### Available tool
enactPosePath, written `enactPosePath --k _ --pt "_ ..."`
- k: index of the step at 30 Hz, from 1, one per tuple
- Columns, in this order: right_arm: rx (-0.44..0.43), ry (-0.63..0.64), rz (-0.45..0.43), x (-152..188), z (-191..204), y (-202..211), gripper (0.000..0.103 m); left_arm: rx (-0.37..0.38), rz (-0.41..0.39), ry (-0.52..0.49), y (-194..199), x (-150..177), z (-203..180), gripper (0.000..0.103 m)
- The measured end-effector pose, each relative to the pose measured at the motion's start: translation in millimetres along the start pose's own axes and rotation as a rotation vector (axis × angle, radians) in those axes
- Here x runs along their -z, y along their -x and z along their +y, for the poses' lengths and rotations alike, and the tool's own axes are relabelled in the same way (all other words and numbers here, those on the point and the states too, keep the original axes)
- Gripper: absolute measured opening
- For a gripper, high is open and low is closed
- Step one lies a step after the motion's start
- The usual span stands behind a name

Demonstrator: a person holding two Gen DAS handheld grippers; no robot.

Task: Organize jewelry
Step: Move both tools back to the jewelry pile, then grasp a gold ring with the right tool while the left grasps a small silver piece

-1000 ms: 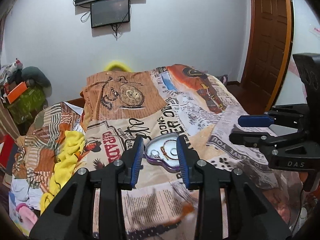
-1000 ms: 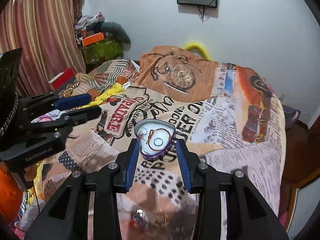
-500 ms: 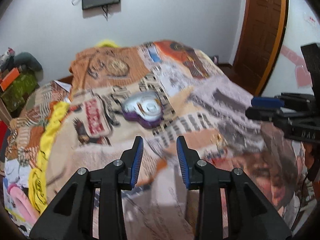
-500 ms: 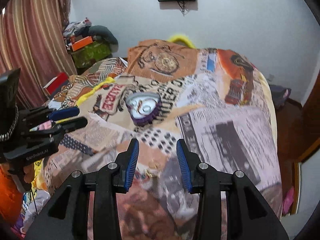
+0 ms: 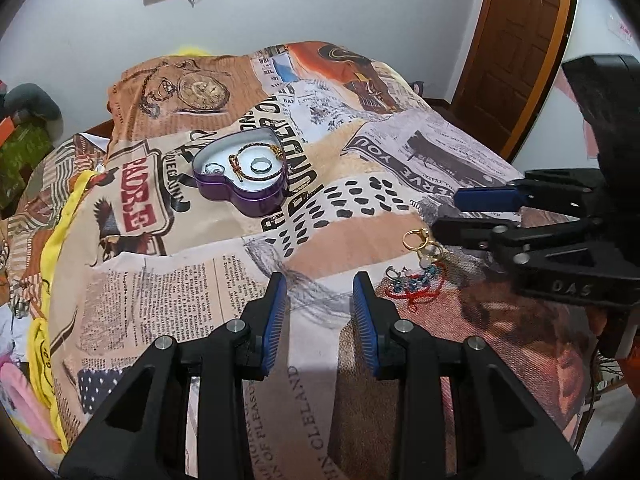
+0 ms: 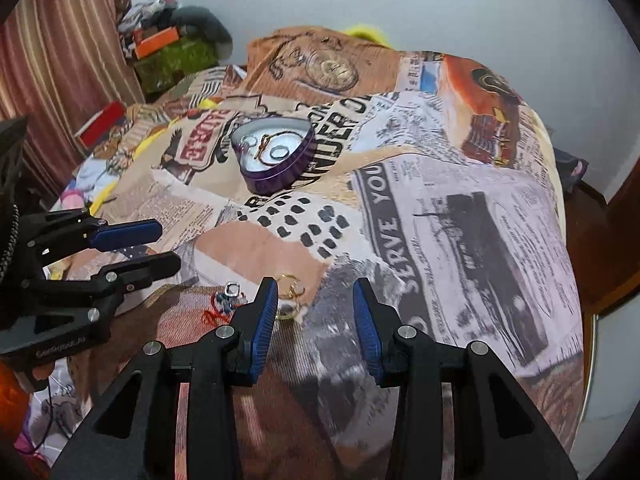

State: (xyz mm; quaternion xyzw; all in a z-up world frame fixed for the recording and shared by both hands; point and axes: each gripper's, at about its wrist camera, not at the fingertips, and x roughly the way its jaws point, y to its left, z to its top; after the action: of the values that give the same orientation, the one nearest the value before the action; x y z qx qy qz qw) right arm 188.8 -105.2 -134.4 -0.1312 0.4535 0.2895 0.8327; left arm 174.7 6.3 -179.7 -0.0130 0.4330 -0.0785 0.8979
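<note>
Both empty and part-open — left tongs point(image 5: 320, 304) and right tongs point(image 6: 314, 312) now dipped low toward the bed point(image 5: 460, 160), the view swung down off the wall since a second ago, so the next pick looks close. Just beyond the right tips, loose gold rings point(image 6: 290, 294) and a red-and-blue beaded bracelet point(image 5: 414, 286) in a small heap, no clear long axis. Farther up — purple heart tin point(image 5: 242, 174), point toward the camera, open face up, already holding a bracelet and rings.
</note>
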Motion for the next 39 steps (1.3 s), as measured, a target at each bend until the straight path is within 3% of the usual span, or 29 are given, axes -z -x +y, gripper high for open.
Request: enactPosePath --k 9,14,17,29,39 --pt "-0.008 0.055 0.072 -1.7 9.3 -27.3 0.035 0.027 0.01 0.028 -5.8 2.6 10.9 0.034" --pt "-0.01 0.053 0.055 2.1 7.0 -22.8 0.034 0.052 0.012 0.042 -7.5 0.3 12.4 0.034" --pt "0.001 0.064 0.048 2.3 9.0 -22.7 0.02 0.051 0.01 0.034 -8.4 -1.4 8.9 0.034" --pt "-0.043 -0.004 -0.024 -2.7 -7.3 -6.5 0.02 0.066 0.002 -0.006 -6.1 -10.6 -7.8 0.031" --pt "-0.047 -0.048 -0.079 2.3 -23.7 14.6 0.02 0.081 0.068 -0.005 -27.8 -11.0 -15.4 0.026"
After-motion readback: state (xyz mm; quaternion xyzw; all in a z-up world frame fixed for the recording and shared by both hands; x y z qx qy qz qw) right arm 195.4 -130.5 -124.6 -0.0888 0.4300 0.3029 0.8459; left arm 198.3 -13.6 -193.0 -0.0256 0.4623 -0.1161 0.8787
